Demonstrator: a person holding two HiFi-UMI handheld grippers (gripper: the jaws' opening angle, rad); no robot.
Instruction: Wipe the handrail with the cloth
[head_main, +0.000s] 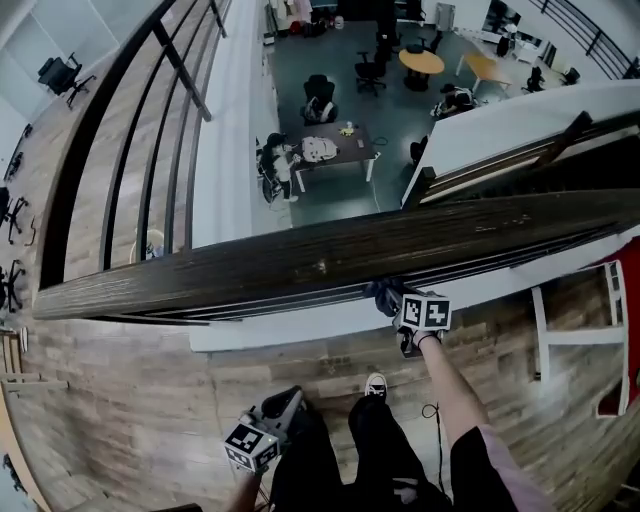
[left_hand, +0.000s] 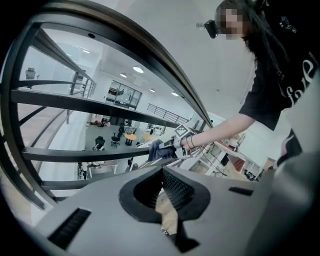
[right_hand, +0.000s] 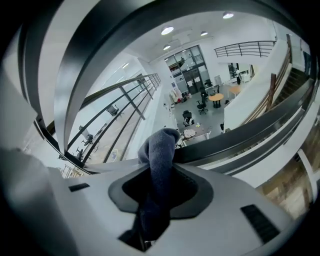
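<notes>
The dark wooden handrail (head_main: 330, 262) runs across the head view from lower left to upper right. My right gripper (head_main: 396, 304) is shut on a blue cloth (head_main: 383, 293) and holds it at the rail's near lower edge. In the right gripper view the cloth (right_hand: 159, 150) sticks up out of the shut right gripper (right_hand: 160, 186), with dark rail bars (right_hand: 250, 132) just beyond. My left gripper (head_main: 288, 402) hangs low beside the person's legs, shut with nothing in it. The left gripper view looks past the left gripper (left_hand: 161, 189) to the cloth (left_hand: 156, 149) under the top rail (left_hand: 150, 65).
Horizontal metal bars (left_hand: 75, 100) run under the handrail. Beyond it is a drop to an office floor with desks (head_main: 335, 150) and chairs. A white rack (head_main: 575, 335) stands on the wooden floor at right. A cable (head_main: 432, 412) lies near the person's shoe (head_main: 375, 385).
</notes>
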